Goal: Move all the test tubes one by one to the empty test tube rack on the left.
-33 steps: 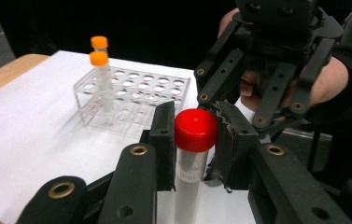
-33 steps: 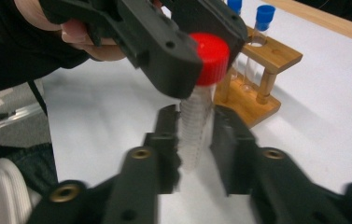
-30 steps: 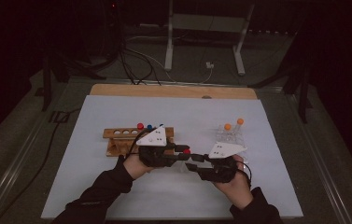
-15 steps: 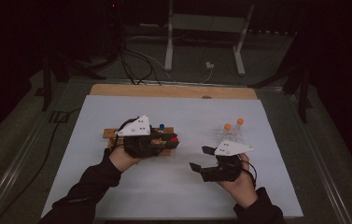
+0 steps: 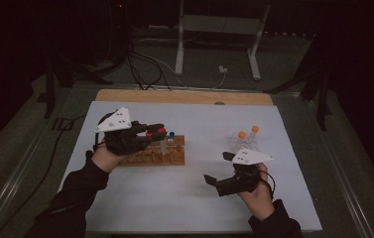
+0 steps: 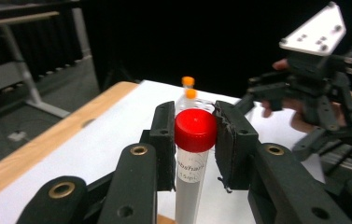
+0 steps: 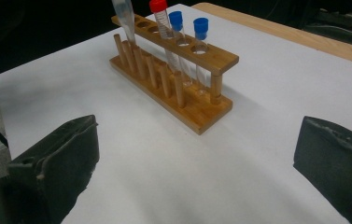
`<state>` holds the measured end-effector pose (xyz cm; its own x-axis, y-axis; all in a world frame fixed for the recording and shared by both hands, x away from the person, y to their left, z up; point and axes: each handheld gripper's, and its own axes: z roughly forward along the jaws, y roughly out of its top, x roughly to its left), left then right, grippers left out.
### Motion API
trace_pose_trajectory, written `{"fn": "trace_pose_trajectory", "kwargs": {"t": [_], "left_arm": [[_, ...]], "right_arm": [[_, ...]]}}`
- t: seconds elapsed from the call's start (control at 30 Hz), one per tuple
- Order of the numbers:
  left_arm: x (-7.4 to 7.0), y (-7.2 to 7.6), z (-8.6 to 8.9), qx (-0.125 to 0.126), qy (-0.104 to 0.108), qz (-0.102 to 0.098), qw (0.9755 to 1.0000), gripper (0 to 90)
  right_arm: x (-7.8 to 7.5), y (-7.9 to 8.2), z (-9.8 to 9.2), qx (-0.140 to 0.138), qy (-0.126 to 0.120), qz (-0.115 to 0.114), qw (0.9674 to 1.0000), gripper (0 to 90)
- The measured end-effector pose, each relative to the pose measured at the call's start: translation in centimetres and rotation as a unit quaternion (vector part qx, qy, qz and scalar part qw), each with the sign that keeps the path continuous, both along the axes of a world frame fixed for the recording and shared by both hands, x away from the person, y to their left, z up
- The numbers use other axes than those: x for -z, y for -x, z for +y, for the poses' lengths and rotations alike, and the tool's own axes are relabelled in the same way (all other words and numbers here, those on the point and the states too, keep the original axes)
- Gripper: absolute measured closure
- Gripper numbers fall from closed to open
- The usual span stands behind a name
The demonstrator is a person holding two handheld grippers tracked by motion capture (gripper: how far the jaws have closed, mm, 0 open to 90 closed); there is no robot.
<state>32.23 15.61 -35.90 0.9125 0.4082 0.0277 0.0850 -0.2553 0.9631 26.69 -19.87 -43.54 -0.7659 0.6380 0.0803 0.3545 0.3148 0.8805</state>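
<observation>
My left gripper [image 5: 155, 131] is shut on a red-capped tube [image 6: 195, 129] just under its cap and holds it upright over the wooden rack [image 5: 150, 157]. The tube's clear lower end [image 7: 124, 21] hangs above the rack's holes [image 7: 173, 70]. In the rack stand another red-capped tube [image 7: 158, 14] and two blue-capped tubes [image 7: 200, 25]. My right gripper [image 5: 218, 168] is low over the white mat at the front right. Its jaws have just been opening, and in the right gripper view [image 7: 197, 163] they stand wide apart with nothing between them.
Two orange-capped tubes [image 5: 248, 132] stand in a clear holder at the right rear of the white mat [image 5: 194, 198]. A wooden strip [image 5: 184, 96] runs along the table's far edge. Beyond it are metal stand legs and cables on the floor.
Both grippers met at the tube in front of the rack. The right jaws let go and opened wide; the left gripper carried the tube left and up over the rack.
</observation>
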Motion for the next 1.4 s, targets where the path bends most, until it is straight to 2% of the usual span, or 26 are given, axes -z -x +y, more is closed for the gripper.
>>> {"fn": "trace_pose_trajectory", "kwargs": {"t": [0.2,0.4,0.67,0.93,1.4], "left_arm": [[-0.6,-0.7,2.3,-0.036,0.005,-0.005,0.9993,71.7],[-0.9,-1.7,4.5,-0.074,0.011,-0.006,0.9972,71.8],[0.4,-3.1,5.8,-0.11,0.013,-0.002,0.9939,71.7],[2.6,-4.1,5.8,-0.122,0.016,0.012,0.9924,71.8],[6.1,-4.5,5.3,-0.122,0.001,0.034,0.9919,71.7]], "right_arm": [[-0.3,0.1,-0.4,0.004,-0.01,-0.001,0.9999,0.0],[-0.3,0.0,-0.6,0.004,-0.016,0.002,0.9999,0.0],[-0.3,0.0,-0.6,0.004,-0.013,0.001,0.9999,0.0],[-0.3,0.0,-0.7,0.004,-0.012,0.001,0.9999,0.0],[-0.2,0.1,-0.9,0.004,-0.014,0.002,0.9999,0.0]]}}
